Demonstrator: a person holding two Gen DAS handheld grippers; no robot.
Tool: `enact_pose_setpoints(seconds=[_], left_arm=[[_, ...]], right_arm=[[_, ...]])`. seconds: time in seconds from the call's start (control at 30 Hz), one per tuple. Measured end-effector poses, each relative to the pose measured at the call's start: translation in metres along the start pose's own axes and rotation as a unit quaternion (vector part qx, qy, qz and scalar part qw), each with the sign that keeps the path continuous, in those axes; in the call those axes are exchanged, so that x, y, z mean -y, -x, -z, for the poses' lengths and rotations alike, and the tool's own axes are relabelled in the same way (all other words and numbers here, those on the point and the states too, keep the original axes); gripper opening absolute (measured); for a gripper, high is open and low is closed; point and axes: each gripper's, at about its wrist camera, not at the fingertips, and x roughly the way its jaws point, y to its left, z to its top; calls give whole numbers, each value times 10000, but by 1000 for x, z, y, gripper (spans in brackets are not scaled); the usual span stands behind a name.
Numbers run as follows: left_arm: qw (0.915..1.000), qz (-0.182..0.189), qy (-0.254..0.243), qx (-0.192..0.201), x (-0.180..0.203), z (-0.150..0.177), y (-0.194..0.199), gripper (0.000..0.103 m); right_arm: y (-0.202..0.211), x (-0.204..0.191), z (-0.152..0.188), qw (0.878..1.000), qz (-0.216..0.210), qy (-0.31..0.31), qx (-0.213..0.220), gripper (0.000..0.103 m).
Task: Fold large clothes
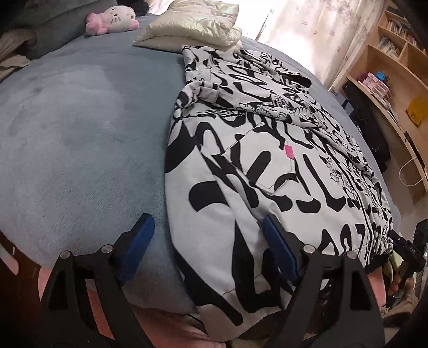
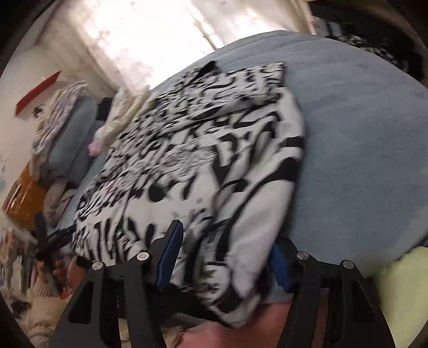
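Note:
A large white garment with bold black print (image 1: pixel 267 150) lies spread on a blue-grey bed (image 1: pixel 80 120), its near hem hanging over the bed's front edge. My left gripper (image 1: pixel 208 241) is open, its fingers astride the garment's near left hem corner. In the right wrist view the garment (image 2: pixel 214 160) is blurred by motion. My right gripper (image 2: pixel 227 251) is open, with the near right hem between its blue pads. The right gripper also shows in the left wrist view (image 1: pixel 406 249) at the garment's right corner.
A Hello Kitty plush (image 1: pixel 112 20) and a cream quilted pillow (image 1: pixel 192 24) lie at the bed's far end. Wooden shelves (image 1: pixel 388 67) stand on the right. Folded bedding and pillows (image 2: pixel 67 125) are stacked by the far wall. A pink surface (image 2: pixel 240 329) runs below the bed's front edge.

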Motion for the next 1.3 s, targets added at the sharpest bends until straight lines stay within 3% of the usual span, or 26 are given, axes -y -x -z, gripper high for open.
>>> enact_pose_setpoints(seconds=[0.1,0.17,0.53,0.57,0.6,0.63,0.67,0.7,0.77,0.87,0.97,1.07,1.3], left_arm=[[9995,311,-107,-23,4,1,4,64],[9988,476,-132,-55,5,2,5,64],[9977,631,-232,-67,3,4,-12,68],[9979,591,-258,-63,6,4,-13,65],[9978,594,-289,-67,9,4,-14,54],[9974,649,-308,-96,13,4,-14,46],[9966,742,-309,-156,17,3,-15,30],[9962,787,-286,-219,21,2,-18,23],[9971,691,-256,-169,30,0,-20,16],[9963,831,212,25,27,-2,-16,8],[9928,993,655,171,21,-4,-5,5],[9909,1076,747,295,20,-4,13,4],[9926,1168,264,209,38,10,57,3]], right_arm=[[1,0,0,9992,-376,-54,90,62],[0,1,0,9982,-571,-71,145,62],[-43,-20,-11,9997,-202,115,-49,62],[-44,-22,-10,9998,-158,129,-49,62],[-45,-24,-11,9998,-100,145,-33,61],[-46,-27,-13,9999,-30,155,-21,54],[-45,-28,-13,9999,6,152,-19,47],[-44,-29,-14,9999,45,127,14,43],[-42,-30,-17,10000,21,27,46,32],[-35,-33,-21,9998,-22,-100,184,22],[-18,-35,-28,9989,-115,-230,394,13],[6,-42,-34,9983,-168,-127,541,12],[47,-73,-34,9981,-210,468,336,11]])
